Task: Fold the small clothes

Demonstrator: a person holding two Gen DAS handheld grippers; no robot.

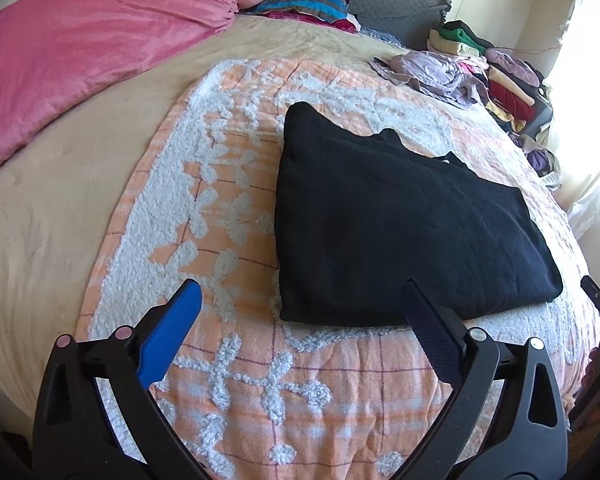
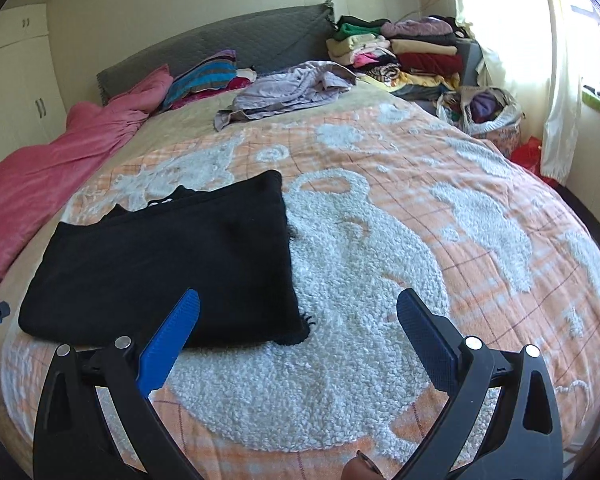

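A black knitted garment, folded into a thick rectangle (image 1: 400,224), lies flat on an orange checked bedspread with fluffy white tufted patterns (image 1: 236,360), near the bed's front edge. The left gripper (image 1: 304,320) and the right gripper (image 2: 298,326) hover just short of it, blue-padded jaws spread wide and holding nothing, which suggests this fold is finished. A crumpled lilac garment (image 2: 288,88) waits farther back, probably next. Folded clothes are stacked at the far right (image 2: 412,52).
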